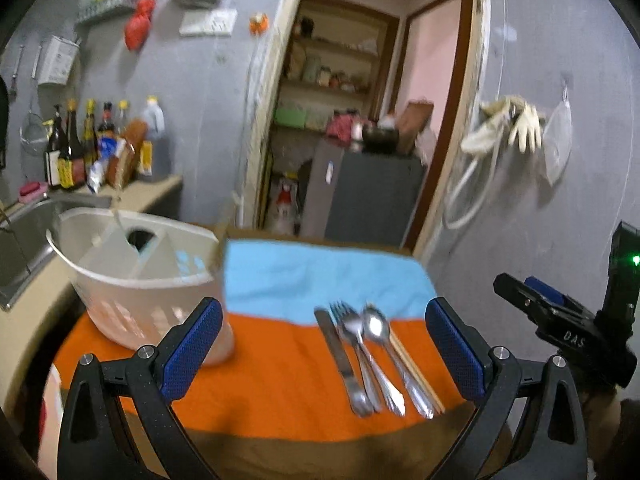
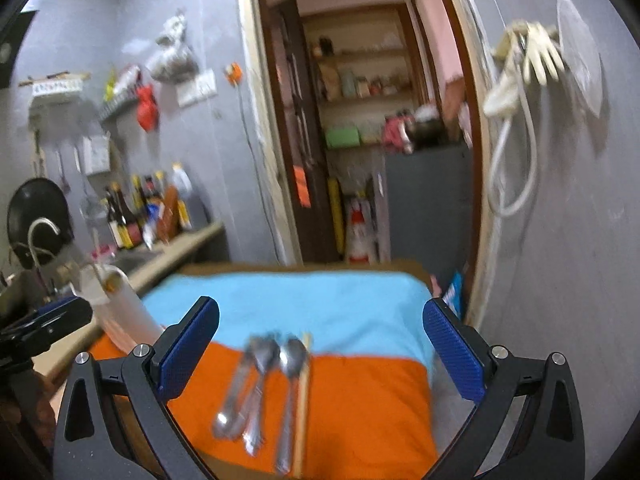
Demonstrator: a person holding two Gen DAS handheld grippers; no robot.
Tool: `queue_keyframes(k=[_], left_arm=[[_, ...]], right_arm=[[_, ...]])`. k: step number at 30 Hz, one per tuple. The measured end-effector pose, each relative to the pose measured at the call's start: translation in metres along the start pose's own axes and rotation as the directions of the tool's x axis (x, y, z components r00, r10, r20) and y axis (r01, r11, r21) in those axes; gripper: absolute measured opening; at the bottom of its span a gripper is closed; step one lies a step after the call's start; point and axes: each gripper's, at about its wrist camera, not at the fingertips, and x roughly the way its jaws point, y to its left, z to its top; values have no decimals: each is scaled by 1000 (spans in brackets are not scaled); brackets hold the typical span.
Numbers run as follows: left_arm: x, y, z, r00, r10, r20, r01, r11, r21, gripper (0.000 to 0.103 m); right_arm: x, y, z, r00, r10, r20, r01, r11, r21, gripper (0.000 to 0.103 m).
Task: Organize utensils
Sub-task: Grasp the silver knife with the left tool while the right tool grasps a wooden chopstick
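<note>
Starting at the left edge of the cloth-covered table point(image 1: 280, 400) with the white slotted plastic utensil holder point(image 1: 140, 280), standing upright, split inside into compartments and apparently not yet taking in any cutlery. Hovering just right of it with the left gripper point(image 1: 324, 308), blue ribbed pads spread wide and clasping nothing, looking down over the orange band of the cloth. Moving right along that band, towards the front edge, to the steel table knife point(image 1: 340, 356), then the steel fork point(image 1: 340, 314) with a steel spoon point(image 1: 354, 330) overlapping it, then a second steel spoon point(image 1: 376, 326), then the pair of pale wooden chopsticks point(image 1: 420, 376), all lying close together, roughly parallel, handles towards the cameras. Ending at the right edge with the right gripper point(image 2: 320, 309), pads likewise well apart and empty, facing the same row from above. Probably choosing a first piece, nothing being sorted so far. For doing that well: taking an outer piece first, knife or chopsticks, rather than digging into the overlapped fork and spoon; turning the pads crosswise to the handle and closing on its narrow middle; coming down low enough to catch thin metal without bunching the cloth; watching for neighbours dragging along; lifting fully clear before crossing to the holder, and lowering each kind into its own compartment.
</note>
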Motion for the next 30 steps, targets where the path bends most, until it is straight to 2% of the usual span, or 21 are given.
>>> queue_keyframes(k=[5,11,13,18,21,24,28,30], left_arm=[[33,-9,-22,993,0,-121,2,1000,13,99],[65,-6,-32,979,-2,-202,0,1000,-11,96],[77,-5,-35,973,-7,-229,3,1000,-18,90],[107,1,-39,942,-10,-335,-1,999,-34,55],[119,4,-38,928,-11,-371,-2,999,-34,47],[126,3,-37,923,-9,-386,1,1000,-21,43],[138,1,-36,913,-19,-407,15,1000,-13,42],[144,-1,-36,906,-15,-423,17,1000,0,36]], right_arm=[[16,-18,-19,997,-11,-81,12,1000,13,103],[33,-26,-32,990,19,-140,-17,1000,18,99],[39,-25,-35,986,33,-161,-31,999,16,94],[55,-24,-42,973,67,-220,-67,998,8,74],[64,-21,-44,962,87,-259,-92,996,-6,63],[73,-15,-46,949,107,-296,-117,993,-18,53],[86,-10,-48,929,120,-349,-139,990,-30,44],[92,-8,-50,917,122,-379,-147,989,-36,39]])
